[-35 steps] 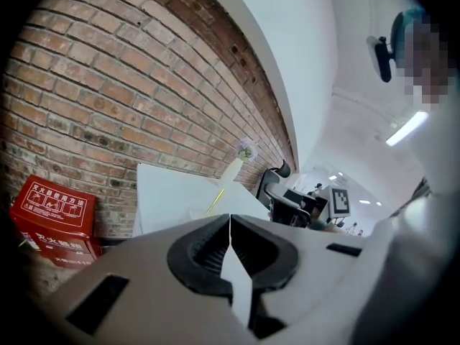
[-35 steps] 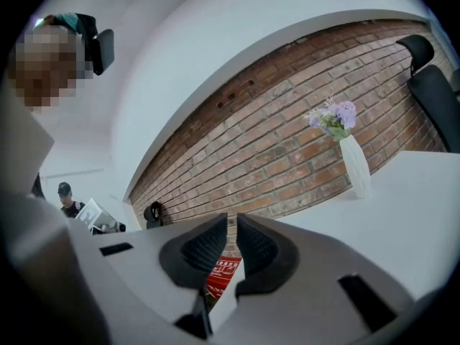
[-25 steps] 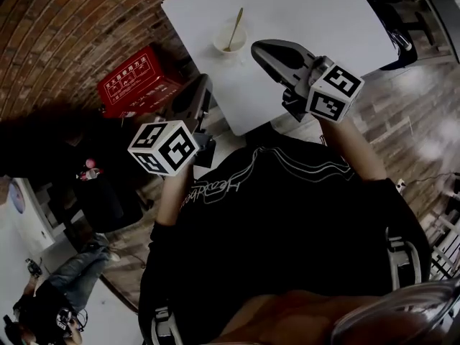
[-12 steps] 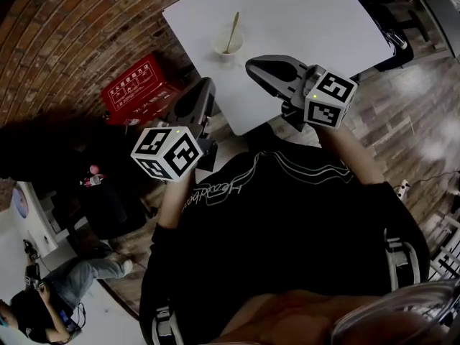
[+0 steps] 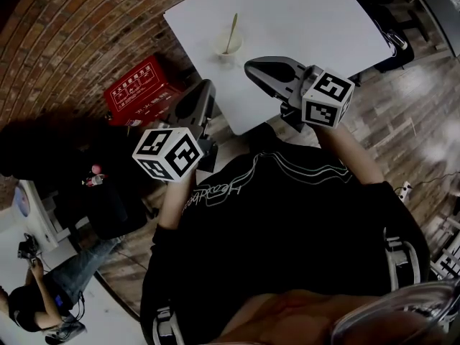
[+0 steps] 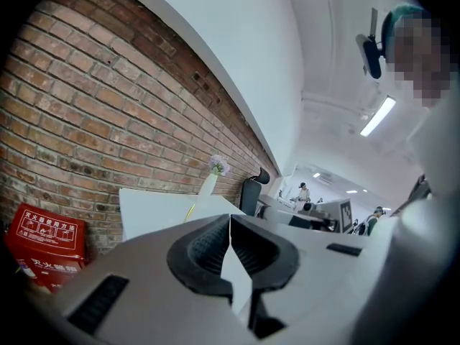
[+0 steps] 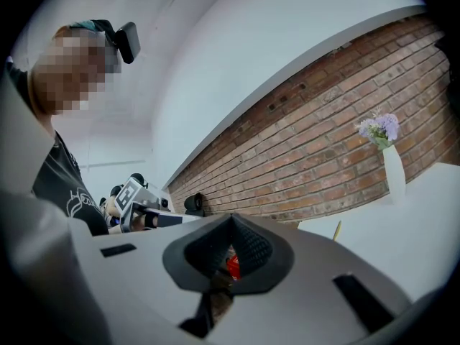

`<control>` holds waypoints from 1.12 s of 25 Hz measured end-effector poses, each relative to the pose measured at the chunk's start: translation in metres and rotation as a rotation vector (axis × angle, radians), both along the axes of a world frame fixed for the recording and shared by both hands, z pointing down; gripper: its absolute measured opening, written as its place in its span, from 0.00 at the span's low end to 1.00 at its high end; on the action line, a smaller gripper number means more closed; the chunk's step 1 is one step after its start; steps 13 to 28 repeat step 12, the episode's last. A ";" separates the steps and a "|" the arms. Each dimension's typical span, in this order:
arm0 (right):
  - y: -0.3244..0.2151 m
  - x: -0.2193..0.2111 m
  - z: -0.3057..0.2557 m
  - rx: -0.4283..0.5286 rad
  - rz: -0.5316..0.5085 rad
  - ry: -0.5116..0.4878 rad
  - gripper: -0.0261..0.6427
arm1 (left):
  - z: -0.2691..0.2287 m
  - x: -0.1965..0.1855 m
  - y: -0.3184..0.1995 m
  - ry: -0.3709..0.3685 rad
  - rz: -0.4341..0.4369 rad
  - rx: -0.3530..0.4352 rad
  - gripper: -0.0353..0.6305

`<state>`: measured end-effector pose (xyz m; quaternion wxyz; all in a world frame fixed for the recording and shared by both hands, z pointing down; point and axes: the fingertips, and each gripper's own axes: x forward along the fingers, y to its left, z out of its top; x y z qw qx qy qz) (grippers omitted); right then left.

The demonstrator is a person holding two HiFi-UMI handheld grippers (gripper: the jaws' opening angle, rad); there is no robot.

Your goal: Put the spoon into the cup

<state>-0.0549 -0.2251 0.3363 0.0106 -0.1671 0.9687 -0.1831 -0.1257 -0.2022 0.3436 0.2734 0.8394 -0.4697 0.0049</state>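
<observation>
**Two grippers closed, spoon sits in the cup**

Both units are pulled in near the person's chest, seen from the head view. Left gripper (image 5: 208,86) is just beside the near left edge of the white table (image 5: 309,20). Its own view shows the jaws pressed together with nothing between them. Right gripper (image 5: 250,67) hangs over the table's near part. Its jaws are also closed tip to tip and hold nothing.

Cup (image 5: 228,47) stands on the table, small and white, well apart from both grippers. It is at 1 o'clock from the left gripper's tips and at 11 o'clock from the right's. Spoon (image 5: 231,30) is in the cup, bowl end down. The handle leans out over the rim toward 12 o'clock.

Left gripper view: the spoon handle shows as a thin yellowish stick above the gripper body, and the cup itself is hidden behind that body. A white vase (image 6: 207,185) with pale flowers stands farther back on the table, at 1 o'clock from the handle.

Red crate (image 5: 140,85) is on the floor against the brick wall (image 5: 65,27), at 9 o'clock from the left gripper. At 7 o'clock in the head view, another person (image 5: 43,300) is at the room's edge.
</observation>
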 end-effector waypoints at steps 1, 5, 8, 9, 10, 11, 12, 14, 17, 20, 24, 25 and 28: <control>0.000 0.000 0.000 0.000 -0.002 -0.001 0.03 | 0.000 0.000 0.000 -0.001 -0.001 0.000 0.06; 0.000 0.000 -0.001 -0.002 -0.005 -0.002 0.03 | -0.001 0.000 0.002 -0.005 -0.003 0.000 0.06; 0.000 0.000 -0.001 -0.004 -0.002 -0.004 0.03 | -0.001 0.000 0.002 -0.005 -0.004 0.001 0.06; 0.000 0.000 -0.001 -0.003 -0.002 -0.003 0.03 | -0.001 0.000 0.002 -0.005 -0.004 0.002 0.06; 0.000 0.001 -0.001 -0.002 -0.001 -0.002 0.03 | -0.001 0.000 0.001 -0.004 -0.004 0.002 0.06; 0.000 0.001 -0.002 0.000 -0.001 0.000 0.03 | -0.001 0.000 0.001 -0.005 -0.003 0.003 0.06; -0.001 0.001 -0.002 0.001 -0.002 0.001 0.03 | -0.001 0.001 0.001 -0.005 -0.003 0.003 0.06; -0.001 0.001 -0.002 0.001 -0.002 0.001 0.03 | -0.001 0.001 0.001 -0.005 -0.003 0.003 0.06; -0.001 0.001 -0.002 0.001 -0.002 0.001 0.03 | -0.001 0.001 0.001 -0.005 -0.003 0.003 0.06; -0.001 0.001 -0.002 0.001 -0.002 0.001 0.03 | -0.001 0.001 0.001 -0.005 -0.003 0.003 0.06; -0.001 0.001 -0.002 0.001 -0.002 0.001 0.03 | -0.001 0.001 0.001 -0.005 -0.003 0.003 0.06; -0.001 0.001 -0.002 0.001 -0.002 0.001 0.03 | -0.001 0.001 0.001 -0.005 -0.003 0.003 0.06; -0.001 0.001 -0.002 0.001 -0.002 0.001 0.03 | -0.001 0.001 0.001 -0.005 -0.003 0.003 0.06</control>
